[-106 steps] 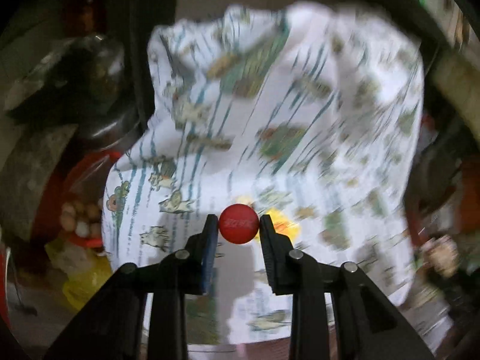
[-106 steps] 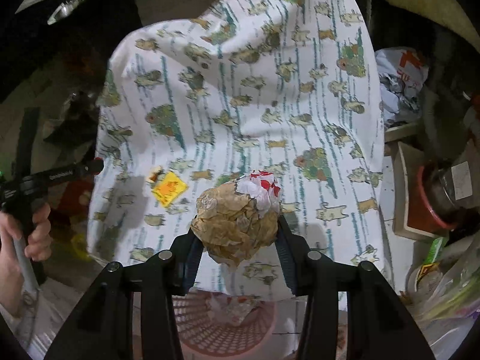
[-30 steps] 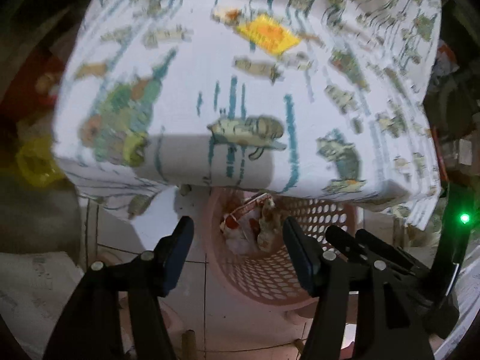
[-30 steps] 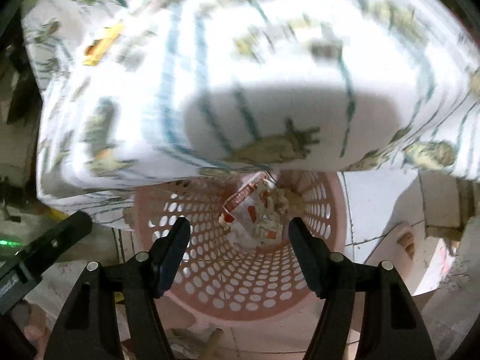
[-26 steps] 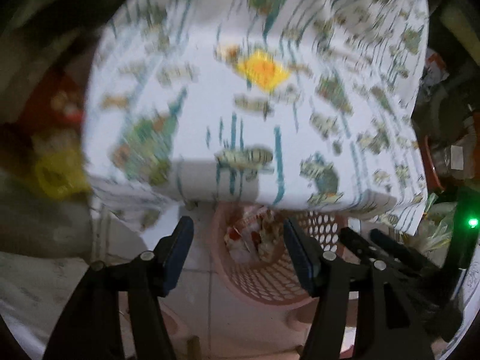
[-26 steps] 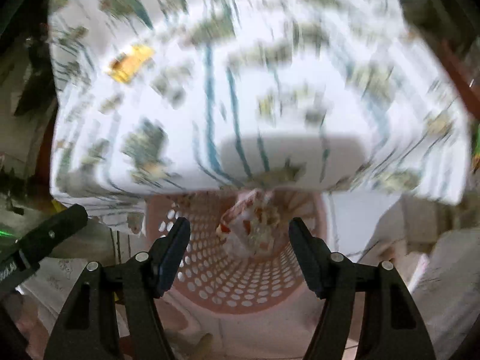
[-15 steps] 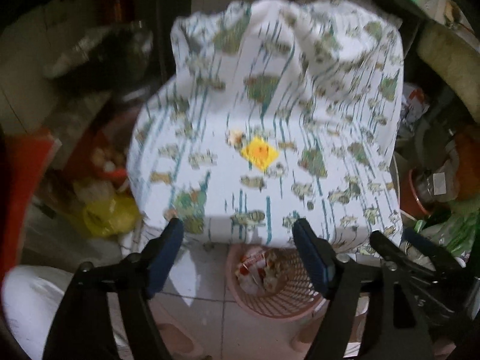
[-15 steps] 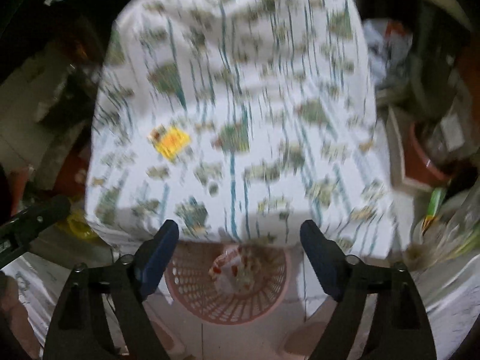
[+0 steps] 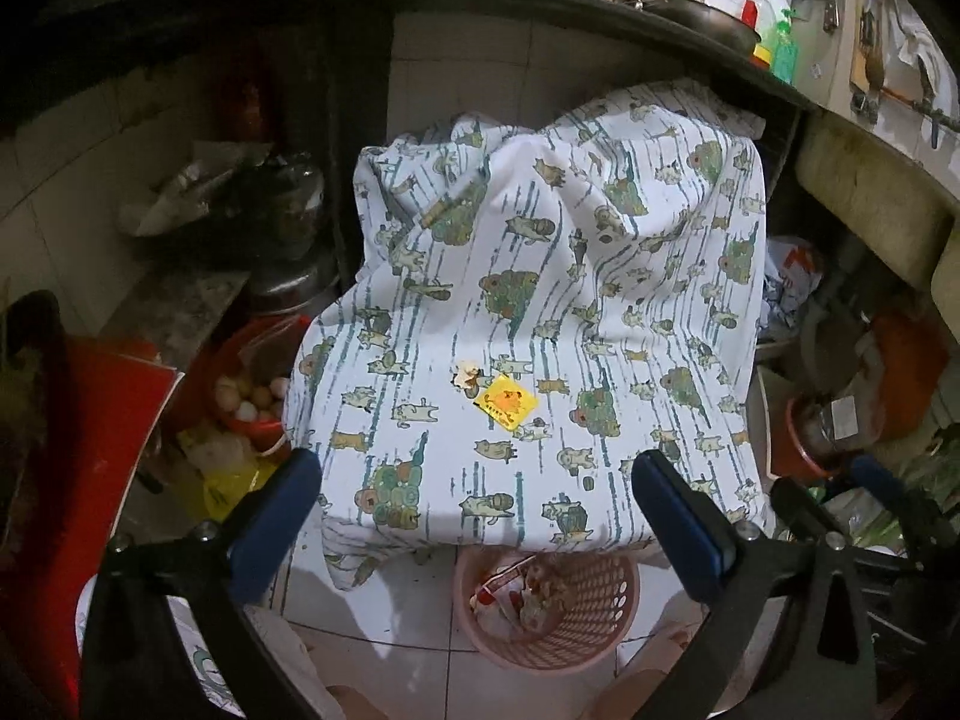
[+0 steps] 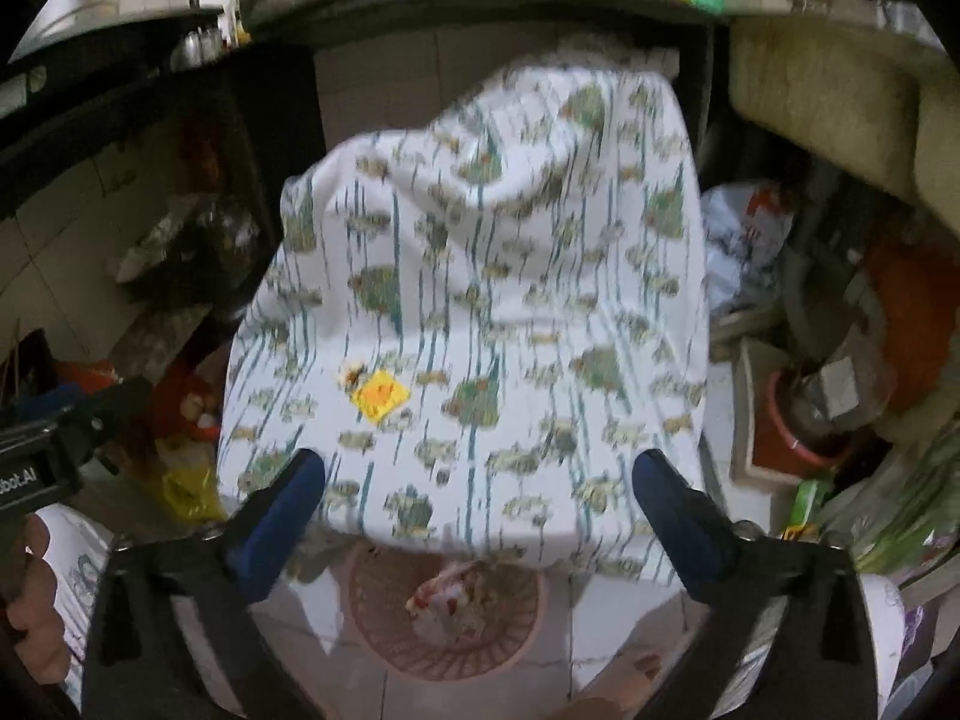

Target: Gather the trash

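A yellow wrapper (image 9: pixel 510 403) (image 10: pixel 380 394) and a small scrap (image 9: pixel 467 373) lie on the patterned cloth (image 9: pixel 558 324) (image 10: pixel 480 300) that covers a table. Below the table's front edge stands a pink perforated basket (image 9: pixel 588 630) (image 10: pixel 372 600) holding crumpled trash (image 9: pixel 516 594) (image 10: pixel 447 600). My left gripper (image 9: pixel 474 504) hangs high above the cloth's front edge, its jaws opening wide with nothing between them. My right gripper (image 10: pixel 477 498) is likewise raised, jaws opening, with nothing between them. In the right wrist view the left gripper (image 10: pixel 66 438) shows at the left edge.
A red bowl of eggs (image 9: pixel 252 396) and a yellow bag (image 9: pixel 228 486) sit left of the table. Pots, a red-rimmed container (image 9: pixel 822 438) and bags crowd the right. A dark counter (image 9: pixel 540 6) with bottles runs behind. A person's hand (image 10: pixel 36 618) and feet show low down.
Both grippers have risen from just over the basket to above the table edge and tilted up, their jaws spreading wider. The trash they held earlier now lies in the basket.
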A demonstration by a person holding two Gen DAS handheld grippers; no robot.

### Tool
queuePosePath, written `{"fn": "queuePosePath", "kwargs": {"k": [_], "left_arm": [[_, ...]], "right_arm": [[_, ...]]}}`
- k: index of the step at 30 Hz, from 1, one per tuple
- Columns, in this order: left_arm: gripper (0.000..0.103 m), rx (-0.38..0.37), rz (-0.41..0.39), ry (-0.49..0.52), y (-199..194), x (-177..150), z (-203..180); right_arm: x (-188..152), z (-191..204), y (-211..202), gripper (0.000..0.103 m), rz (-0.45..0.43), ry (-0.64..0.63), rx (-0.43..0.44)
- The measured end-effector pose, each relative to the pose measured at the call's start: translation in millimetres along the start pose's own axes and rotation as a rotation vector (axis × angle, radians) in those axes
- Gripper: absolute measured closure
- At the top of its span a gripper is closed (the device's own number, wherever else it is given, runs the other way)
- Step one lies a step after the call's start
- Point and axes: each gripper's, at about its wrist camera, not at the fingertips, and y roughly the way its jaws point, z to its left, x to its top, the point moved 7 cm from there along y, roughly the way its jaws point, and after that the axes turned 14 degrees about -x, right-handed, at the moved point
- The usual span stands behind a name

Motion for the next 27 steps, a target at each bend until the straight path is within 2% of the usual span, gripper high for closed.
{"fn": "queuePosePath", "kwargs": {"k": [6,17,21,27], "left_arm": [[0.000,0.042,-0.016,0.027,-9.1,2.4,0.9],[0.000,0.035,-0.021,0.026,-12.3,5.0,0.7],[0.000,0.051,-0.060,0.037,-17.4,7.7,-0.1],[0.000,0.046,-0.071,0.046,-21.0,7.6,-3.0]], "right_arm": [[6.6,-2.8,-10.5,0.000,-0.032,-0.018,-0.019],[7.9,-7.4,-14.3,0.000,-0.039,-0.005,-0.032],[8.1,-9.1,-15.8,0.000,-0.039,0.004,-0.029],[7.8,-9.8,-16.1,0.000,-0.035,0.010,-0.027]]}}
